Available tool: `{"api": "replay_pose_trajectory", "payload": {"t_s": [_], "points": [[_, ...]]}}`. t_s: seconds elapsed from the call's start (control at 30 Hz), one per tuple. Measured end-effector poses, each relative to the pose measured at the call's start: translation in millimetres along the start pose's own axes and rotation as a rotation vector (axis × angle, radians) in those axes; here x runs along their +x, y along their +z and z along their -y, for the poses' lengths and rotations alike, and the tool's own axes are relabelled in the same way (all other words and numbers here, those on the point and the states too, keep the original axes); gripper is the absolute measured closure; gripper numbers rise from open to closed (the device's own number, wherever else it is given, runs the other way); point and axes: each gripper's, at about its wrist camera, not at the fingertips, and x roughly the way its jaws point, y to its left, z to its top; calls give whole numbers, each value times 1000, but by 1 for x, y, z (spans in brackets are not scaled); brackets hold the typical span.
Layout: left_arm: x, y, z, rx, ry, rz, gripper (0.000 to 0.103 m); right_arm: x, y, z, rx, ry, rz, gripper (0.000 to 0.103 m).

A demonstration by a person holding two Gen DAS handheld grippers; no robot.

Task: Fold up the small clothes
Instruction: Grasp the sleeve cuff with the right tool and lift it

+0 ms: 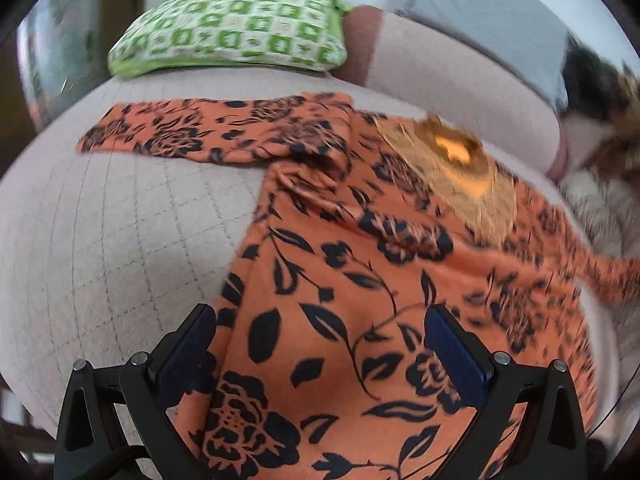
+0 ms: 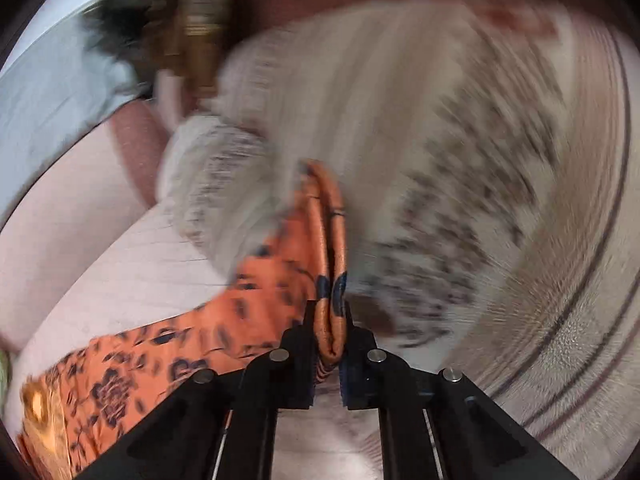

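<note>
An orange top with a black flower print point(image 1: 340, 280) lies spread on a beige quilted cushion point(image 1: 132, 224), one sleeve stretched out to the left and a gold embroidered neckline at the upper right. My left gripper point(image 1: 320, 344) is open and hovers over the garment's lower part, its fingers either side of the cloth. My right gripper point(image 2: 329, 332) is shut on a bunched sleeve end of the orange top point(image 2: 328, 248), holding it lifted. The right wrist view is blurred by motion.
A green-and-white checked pillow point(image 1: 236, 28) lies at the back of the cushion. A grey pillow point(image 1: 492, 16) sits at the back right. A white patterned cloth heap point(image 2: 400, 140) lies right behind the held sleeve, with a striped fabric point(image 2: 580, 320) to the right.
</note>
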Motion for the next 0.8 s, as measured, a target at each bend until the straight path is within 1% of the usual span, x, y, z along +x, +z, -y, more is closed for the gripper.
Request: {"api": "replay_pose_trajectory", "payload": {"t_s": [0.03,0.07,0.1,0.13,0.17,0.2,0.27,0.33,0.37,0.4,0.47,0.5,0.57,0.6,0.63,0.67,0.7,0.73,0.77,0.8], "points": [[-2,3,-4,-23,-10,10,0,-9,2,-12,-24,27,14,95],[-6,5,-7,-40,-21,24,0,-30,5,-37,-66,84,44,95],[-7,7,-9,-44,-23,27,0,-45,7,-57,-97,123,66,95],[-9,7,-12,-55,-26,29,0,-68,8,-88,-143,184,93,95],[-11,8,-16,-67,-30,32,0,-83,7,-110,-169,228,103,95],[-13,9,-20,-79,-35,34,0,-107,4,-142,-201,306,112,95],[-16,10,-28,-109,-42,40,0,-146,-9,-199,-264,432,127,95],[-20,13,-36,-147,-56,49,0,-182,-35,-272,-336,568,132,95],[-21,14,-39,-158,-59,52,0,-189,-45,-290,-349,604,123,95],[-22,14,-41,-166,-62,55,0,-197,-67,-324,-373,673,88,95],[-21,14,-43,-169,-63,53,0,-199,-98,-363,-403,735,42,95],[-20,13,-43,-165,-62,48,0,-194,-124,-390,-424,764,4,95],[-18,12,-42,-161,-64,36,0,-181,-158,-416,-434,787,-56,91],[-18,12,-42,-162,-65,35,0,-167,-178,-431,-441,793,-101,90],[-18,12,-42,-165,-66,36,0,-147,-197,-447,-473,788,-153,87],[-18,13,-42,-168,-67,40,0,-131,-219,-459,-512,775,-201,73],[-19,13,-43,-169,-68,43,0,-106,-248,-469,-556,734,-286,34],[-20,13,-44,-170,-66,47,0,-99,-263,-471,-573,718,-339,18],[-21,13,-44,-170,-64,49,0,-81,-276,-466,-570,732,-410,17],[-21,13,-45,-172,-62,51,0,-71,-282,-455,-533,760,-448,17]]}}
